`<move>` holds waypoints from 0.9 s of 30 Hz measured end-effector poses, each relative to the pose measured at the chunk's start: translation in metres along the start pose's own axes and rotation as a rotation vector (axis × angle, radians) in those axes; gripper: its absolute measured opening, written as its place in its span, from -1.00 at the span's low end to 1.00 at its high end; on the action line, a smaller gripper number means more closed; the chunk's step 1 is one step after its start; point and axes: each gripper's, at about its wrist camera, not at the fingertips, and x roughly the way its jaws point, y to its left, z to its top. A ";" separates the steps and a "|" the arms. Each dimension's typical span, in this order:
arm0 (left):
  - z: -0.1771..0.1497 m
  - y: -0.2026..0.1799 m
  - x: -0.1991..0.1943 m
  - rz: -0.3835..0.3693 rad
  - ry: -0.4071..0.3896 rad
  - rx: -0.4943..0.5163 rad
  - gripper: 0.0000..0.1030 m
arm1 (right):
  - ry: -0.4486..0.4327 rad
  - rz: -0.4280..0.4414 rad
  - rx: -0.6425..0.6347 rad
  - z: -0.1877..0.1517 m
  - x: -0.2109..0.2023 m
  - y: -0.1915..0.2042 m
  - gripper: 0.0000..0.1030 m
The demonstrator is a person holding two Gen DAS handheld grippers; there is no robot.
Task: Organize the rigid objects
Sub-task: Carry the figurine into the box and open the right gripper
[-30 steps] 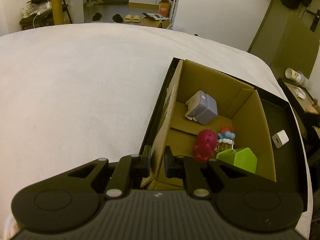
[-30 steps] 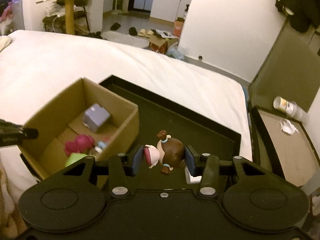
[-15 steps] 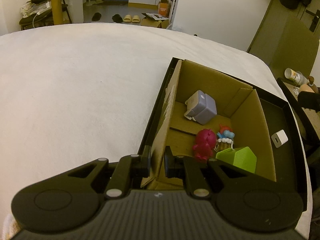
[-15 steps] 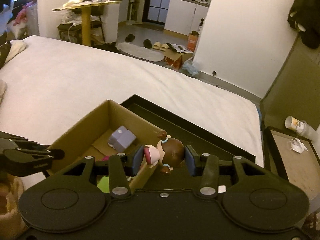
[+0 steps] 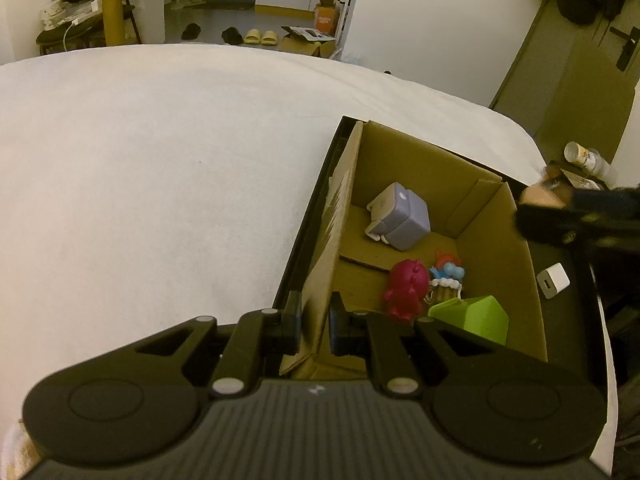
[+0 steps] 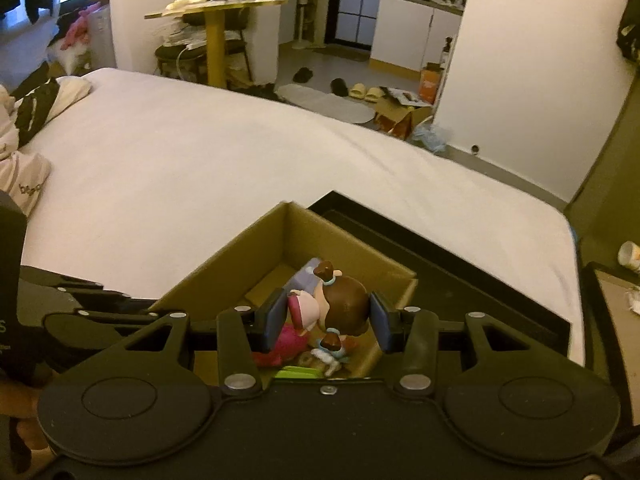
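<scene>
A cardboard box (image 5: 496,240) stands in a black tray (image 5: 576,312) on the white bed. My left gripper (image 5: 314,320) is shut on the box's near left wall. Inside lie a grey cube toy (image 5: 400,216), a magenta figure (image 5: 406,290), a small blue and red figure (image 5: 448,274) and a green block (image 5: 472,318). My right gripper (image 6: 326,320) is shut on a brown-haired doll figure (image 6: 340,304), held above the box (image 6: 224,272). In the left wrist view the right gripper (image 5: 580,220) shows blurred over the box's right wall.
A white charger cube (image 5: 554,280) lies in the tray right of the box. The bed sheet (image 5: 160,180) spreads wide to the left. A side table with a cup (image 5: 580,156) stands at the far right. Clothes (image 6: 24,128) lie at the bed's left edge.
My right gripper has carried the doll leftwards from above the tray to above the box. It has come into the left wrist view at the right. The left gripper kept still.
</scene>
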 end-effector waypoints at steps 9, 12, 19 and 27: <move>-0.001 0.002 -0.001 -0.018 -0.001 -0.014 -0.76 | 0.043 0.049 -0.021 -0.008 0.024 0.021 -0.14; -0.001 0.003 0.000 -0.021 -0.002 -0.014 -0.76 | 0.060 0.056 -0.022 -0.010 0.033 0.024 -0.14; -0.001 0.006 0.000 -0.029 -0.002 -0.018 -0.76 | 0.089 0.069 -0.003 -0.016 0.046 0.025 -0.13; -0.001 0.008 0.001 -0.031 -0.001 -0.022 -0.76 | 0.084 0.078 0.006 -0.017 0.054 0.028 -0.12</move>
